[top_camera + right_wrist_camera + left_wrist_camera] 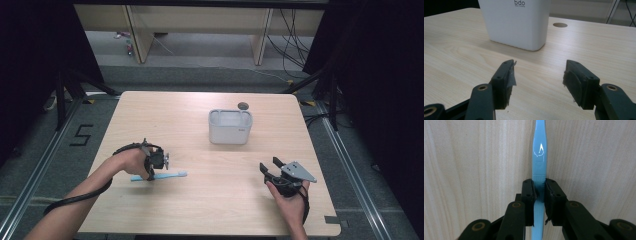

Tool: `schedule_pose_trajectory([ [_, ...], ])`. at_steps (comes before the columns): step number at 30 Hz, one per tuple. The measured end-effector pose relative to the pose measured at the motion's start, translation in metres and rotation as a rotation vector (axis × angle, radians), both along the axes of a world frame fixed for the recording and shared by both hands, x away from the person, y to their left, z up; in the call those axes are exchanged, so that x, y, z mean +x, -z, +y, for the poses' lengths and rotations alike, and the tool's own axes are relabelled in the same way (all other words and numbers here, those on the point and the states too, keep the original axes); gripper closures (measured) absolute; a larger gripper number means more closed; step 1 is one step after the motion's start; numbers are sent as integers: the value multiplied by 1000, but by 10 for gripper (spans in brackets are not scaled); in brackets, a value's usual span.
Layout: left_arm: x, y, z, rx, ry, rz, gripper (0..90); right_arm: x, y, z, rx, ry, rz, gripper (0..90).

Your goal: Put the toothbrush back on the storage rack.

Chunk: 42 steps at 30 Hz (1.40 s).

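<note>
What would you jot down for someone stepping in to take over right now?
Left tool: shut on the light blue toothbrush, gripping its handle; the brush lies flat on the wooden table.
Right tool: open, holding nothing, pointed toward the white container.
Container stands upright mid-table, apart from both tools.
Done: toothbrush gripped.
Left: lifting it; probably it goes into the container.
</note>
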<state>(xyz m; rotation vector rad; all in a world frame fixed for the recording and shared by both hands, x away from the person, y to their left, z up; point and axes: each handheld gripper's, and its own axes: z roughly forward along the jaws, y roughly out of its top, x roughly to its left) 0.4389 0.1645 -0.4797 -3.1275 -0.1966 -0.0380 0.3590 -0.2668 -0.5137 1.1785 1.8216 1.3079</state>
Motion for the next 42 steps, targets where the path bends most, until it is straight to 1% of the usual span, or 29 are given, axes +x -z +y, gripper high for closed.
schedule_pose_trajectory([
  [4, -1, 0, 0, -3, -7, -4, 785, 0, 0, 0, -2, -2, -1, 419],
  [5, -1, 0, 1, -5, -11, -4, 786, 0, 0, 0, 7, -8, 5, 419],
  [8, -1, -1, 1, -4, -11, -5, 787, 0, 0, 0, 3, -15, 10, 420],
  [9, -1, -1, 2, -8, -15, -15, 788, -1, 0, 1, 9, 4, 11, 420],
  [10, -2, -2, 2, -15, -17, -14, 788, 0, 0, -1, -5, 0, -3, 420],
  [11, -2, -2, 3, -24, -19, -13, 788, 0, 0, -1, -4, 2, -1, 420],
  [12, -2, -2, 3, -24, -19, -13, 789, 0, 0, -1, -4, 2, -1, 420],
  [13, -3, -5, 3, -35, -20, -14, 788, 1, 0, -1, -11, 2, -10, 421],
  [16, -5, -8, 3, -48, -23, -27, 789, 1, 0, -1, -15, -1, -15, 421],
  [18, -5, -9, 3, -53, -29, -27, 789, 1, 0, -1, -11, 0, -10, 421],
  [20, -5, -11, 4, -65, -34, -39, 789, 1, 0, -1, -11, 2, -10, 421],
  [21, -5, -12, 5, -78, -33, -52, 789, 0, 0, 1, 25, -3, 17, 421],
  [22, -5, -13, 5, -81, -34, -56, 789, -1, 0, 1, 23, 0, 17, 421],
  [23, -5, -14, 6, -91, -45, -56, 789, 0, 0, 0, 9, 1, 8, 421],
  [24, -5, -16, 7, -97, -38, -66, 789, 0, 0, 0, 9, 2, 8, 421],
  [25, -5, -17, 7, -102, -43, -65, 789, 0, 0, 1, 26, -2, 16, 421],
  [27, -6, -17, 8, -105, -42, -68, 789, 0, 0, 1, 27, -1, 18, 421],
  [28, -6, -19, 9, -108, -48, -69, 789, 1, 0, -1, -15, 2, -15, 422],
  [29, -6, -19, 10, -114, -47, -78, 789, 1, 0, -1, -12, 3, -11, 422],
  [31, -6, -20, 10, -119, -53, -74, 789, 1, 0, -1, -11, 3, -9, 422],
  [33, -6, -21, 11, -121, -52, -82, 789, 0, 0, 1, 21, 2, 18, 421],
  [38, -6, -24, 14, -133, -59, -93, 789, -1, 0, 1, 24, 4, 20, 422],
  [39, -6, -25, 15, -139, -61, -97, 789, 0, 0, 0, 10, 2, 6, 421],
  [40, -7, -26, 16, -146, -67, -104, 789, 1, 0, 0, 5, 2, 2, 421],
  [41, -7, -26, 16, -146, -67, -104, 789, 1, 0, 0, 5, 2, 1, 421],
  [42, -8, -27, 17, -160, -69, -116, 789, 1, 1, 0, 5, 3, 0, 421],
])
